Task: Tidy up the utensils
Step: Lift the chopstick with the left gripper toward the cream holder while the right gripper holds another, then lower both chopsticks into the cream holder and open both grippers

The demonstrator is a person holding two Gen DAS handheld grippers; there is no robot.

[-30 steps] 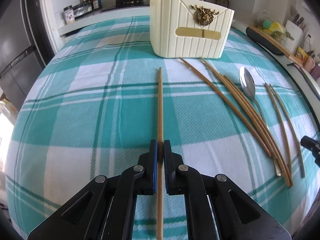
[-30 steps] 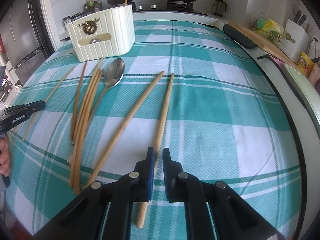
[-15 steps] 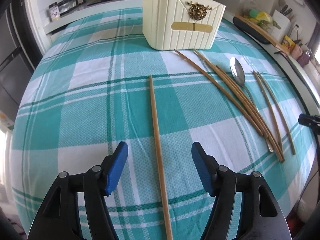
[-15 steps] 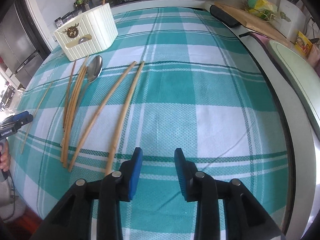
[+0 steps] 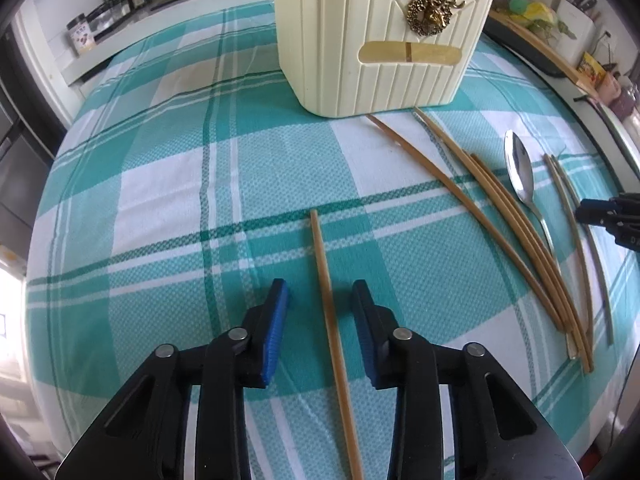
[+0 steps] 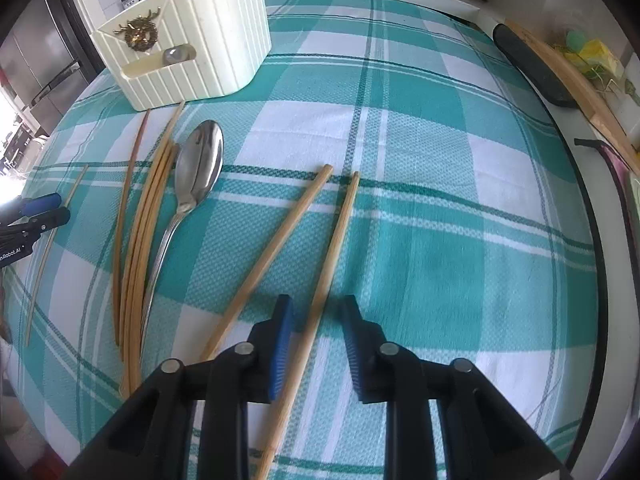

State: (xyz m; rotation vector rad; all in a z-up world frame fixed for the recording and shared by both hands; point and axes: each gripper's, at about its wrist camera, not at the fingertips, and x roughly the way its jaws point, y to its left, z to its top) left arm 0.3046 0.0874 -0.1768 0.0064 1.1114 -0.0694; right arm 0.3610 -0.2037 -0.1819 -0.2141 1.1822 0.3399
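Wooden chopstick (image 5: 325, 288) between spread left tongs (image 5: 320, 298); second chopstick (image 6: 332, 256) between spread right tongs (image 6: 317, 312).

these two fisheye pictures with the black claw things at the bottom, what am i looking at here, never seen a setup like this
Those black claws are two handheld grippers with blue pads; a person holds one in each hand. Each carries a camera looking forward along its fingers, so one picture comes from the left gripper and the other from the right gripper.

Both look over a table with a teal and white checked cloth. A cream ribbed utensil holder with a gold emblem stands at the far side. In front of it lie a silver metal spoon and several loose wooden chopsticks.

Nothing is held. Both grippers are open, each with one chopstick lying between its fingers: a single wooden chopstick for the left, the right-hand chopstick of a pair for the right.
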